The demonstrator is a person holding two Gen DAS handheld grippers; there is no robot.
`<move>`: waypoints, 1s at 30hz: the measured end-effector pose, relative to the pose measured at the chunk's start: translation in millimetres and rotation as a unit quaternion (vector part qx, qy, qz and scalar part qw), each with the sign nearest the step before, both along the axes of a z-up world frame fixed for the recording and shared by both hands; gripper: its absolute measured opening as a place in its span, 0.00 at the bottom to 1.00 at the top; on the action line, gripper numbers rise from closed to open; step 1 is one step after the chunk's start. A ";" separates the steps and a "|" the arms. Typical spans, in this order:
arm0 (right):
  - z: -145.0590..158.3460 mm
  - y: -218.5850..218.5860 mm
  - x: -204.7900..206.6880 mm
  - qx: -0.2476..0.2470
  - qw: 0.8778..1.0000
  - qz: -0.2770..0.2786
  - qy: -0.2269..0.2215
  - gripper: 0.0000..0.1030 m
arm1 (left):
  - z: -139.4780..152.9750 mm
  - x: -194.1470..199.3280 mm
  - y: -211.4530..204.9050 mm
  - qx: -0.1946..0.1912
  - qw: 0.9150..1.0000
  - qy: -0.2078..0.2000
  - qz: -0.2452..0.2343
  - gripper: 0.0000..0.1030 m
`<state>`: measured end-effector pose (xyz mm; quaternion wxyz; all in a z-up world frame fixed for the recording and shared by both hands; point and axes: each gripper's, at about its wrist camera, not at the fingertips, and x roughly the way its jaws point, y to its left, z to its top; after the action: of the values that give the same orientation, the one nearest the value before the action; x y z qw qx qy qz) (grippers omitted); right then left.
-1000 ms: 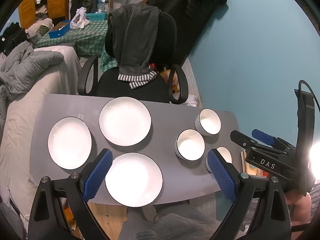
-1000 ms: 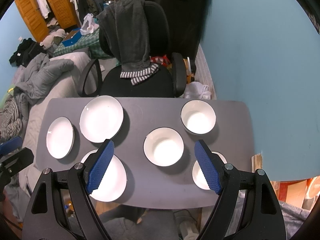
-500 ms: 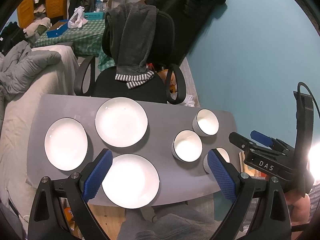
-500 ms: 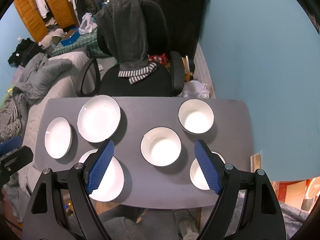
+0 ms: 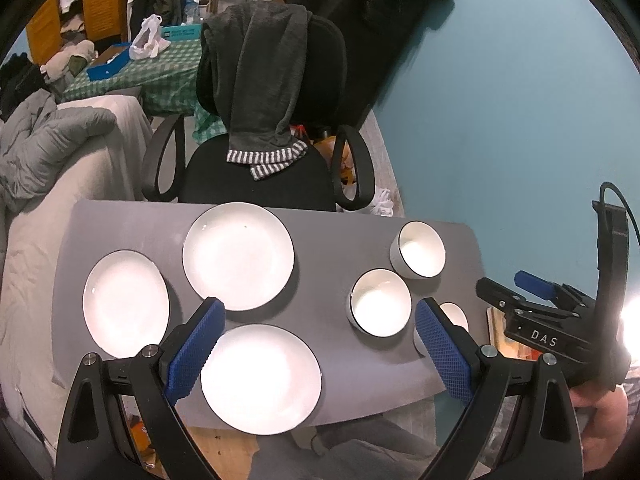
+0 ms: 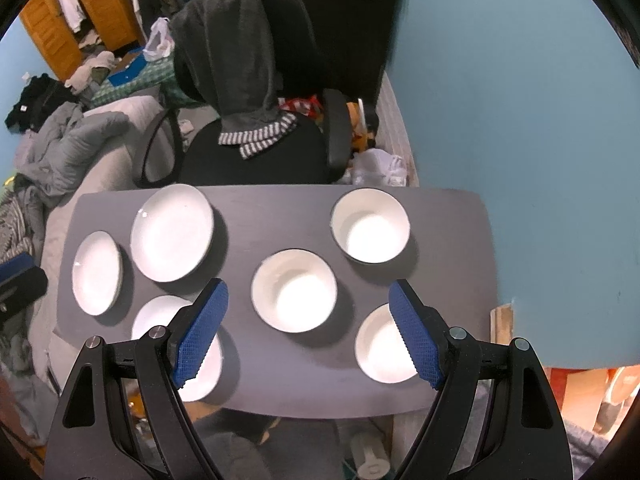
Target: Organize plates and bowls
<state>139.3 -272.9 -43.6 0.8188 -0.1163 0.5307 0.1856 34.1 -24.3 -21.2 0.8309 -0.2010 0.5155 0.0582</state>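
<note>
Seen from above: a grey table [image 6: 256,376] with three white plates on its left half and three white bowls on its right half, all separate, none stacked. Far plate [image 5: 238,256] near the table's back edge, left plate [image 5: 125,303] beside it toward the left edge, near plate [image 5: 261,378] at the front edge. Far bowl [image 6: 370,226] toward the back right, middle bowl [image 6: 294,290] near the centre, near bowl [image 6: 385,345] at the front right, partly hidden behind a blue fingertip pad [image 6: 414,341]. Left gripper [image 5: 319,350] held high above the table over the near plate and middle bowl, jaws spread wide, nothing between them. Right gripper [image 6: 308,333] likewise raised above the bowls, jaws wide apart and empty; also visible at the right edge of the left camera view, gripped by a hand [image 5: 600,420]. Beyond the table, a black office chair [image 5: 256,184] with a dark grey garment [image 5: 260,80] with striped cuffs draped over its back. Teal wall [image 6: 520,100] to the right, a bed with a grey quilt [image 5: 44,148] to the left, orange wardrobe [image 6: 56,28] at the back.
</note>
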 end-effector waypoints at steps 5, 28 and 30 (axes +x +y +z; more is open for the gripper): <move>-16.1 -13.7 17.9 -0.011 1.000 0.000 0.014 0.79 | -19.1 19.4 -5.7 -0.013 1.000 0.016 -0.010 0.94; -148.0 -23.5 72.0 -0.024 0.990 0.068 0.118 0.79 | -131.2 73.7 -51.9 0.003 0.989 0.133 -0.061 0.87; -156.3 -23.9 73.7 -0.023 0.990 0.064 0.125 0.79 | -139.6 77.0 -54.4 0.002 0.988 0.140 -0.062 0.87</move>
<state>213.0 -296.8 -199.9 0.7294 -0.1452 0.6246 0.2383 111.1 -78.7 -160.8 0.7528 -0.1573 0.6382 0.0353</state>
